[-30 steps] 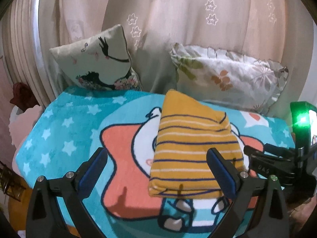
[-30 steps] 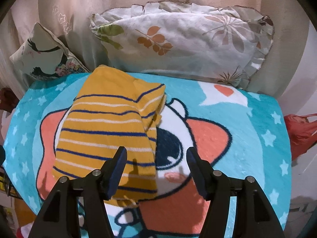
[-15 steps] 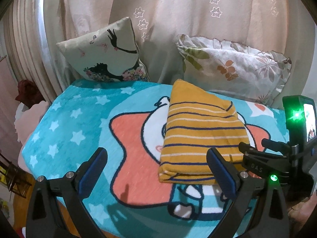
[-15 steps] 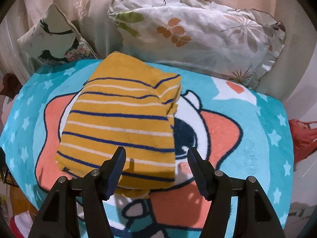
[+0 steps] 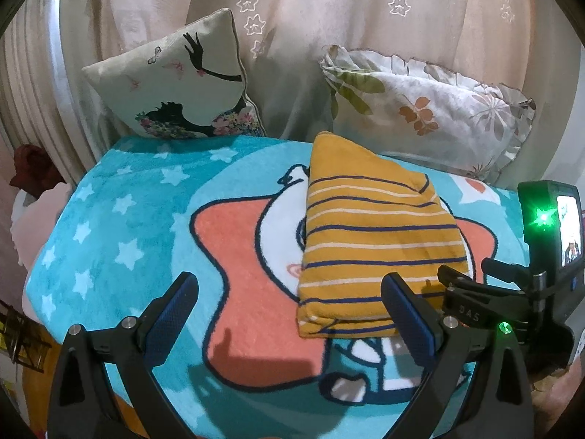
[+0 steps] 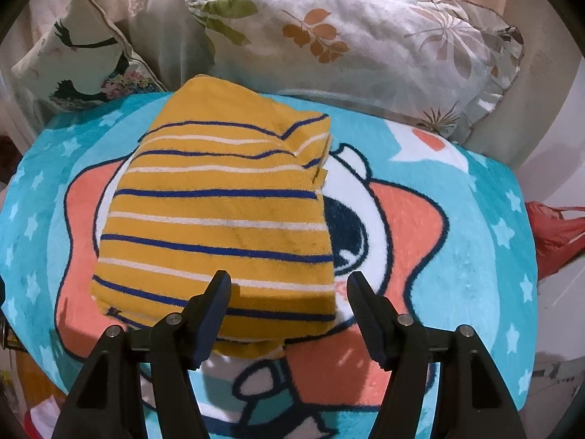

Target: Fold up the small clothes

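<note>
A folded yellow garment [image 5: 373, 241] with blue and white stripes lies on a turquoise cartoon blanket [image 5: 139, 234]. It also shows in the right wrist view [image 6: 223, 216]. My left gripper [image 5: 289, 300] is open and empty, just in front of the garment's near left corner. My right gripper [image 6: 289, 292] is open and empty, above the garment's near right edge. The right gripper's body shows at the right of the left wrist view [image 5: 486, 311].
Two pillows lean against a curtain behind the blanket: a bird-print one [image 5: 179, 91] at left and a leaf-print one [image 5: 420, 109] at right. A red bag [image 6: 555, 234] lies beyond the blanket's right edge [image 6: 526, 292]. Pink cloth [image 5: 33, 226] sits off the left edge.
Both grippers have drawn back from the folded garment and stayed open. The garment has not moved on the blanket.
</note>
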